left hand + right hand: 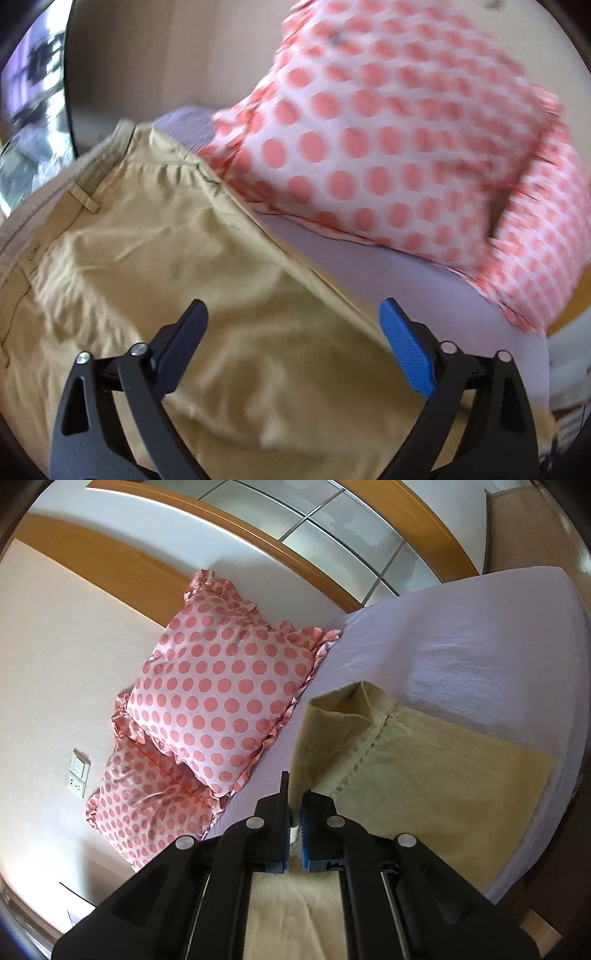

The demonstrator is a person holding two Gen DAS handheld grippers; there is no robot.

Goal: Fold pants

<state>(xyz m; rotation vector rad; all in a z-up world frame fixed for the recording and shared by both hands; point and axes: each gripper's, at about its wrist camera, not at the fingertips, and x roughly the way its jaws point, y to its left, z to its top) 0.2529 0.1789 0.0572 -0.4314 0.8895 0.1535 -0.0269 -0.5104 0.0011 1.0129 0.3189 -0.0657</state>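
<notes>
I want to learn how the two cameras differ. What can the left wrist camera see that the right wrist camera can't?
Only the left wrist view shows the open left gripper over the waistband and its belt loop. Only the right wrist view shows the right gripper shut on a raised edge of cloth, the wall socket and the wooden headboard. Both show the tan pants, the polka-dot pillows and the lilac sheet.

bed point(480, 646) with pants point(424, 768), pillows point(221, 701)
</notes>
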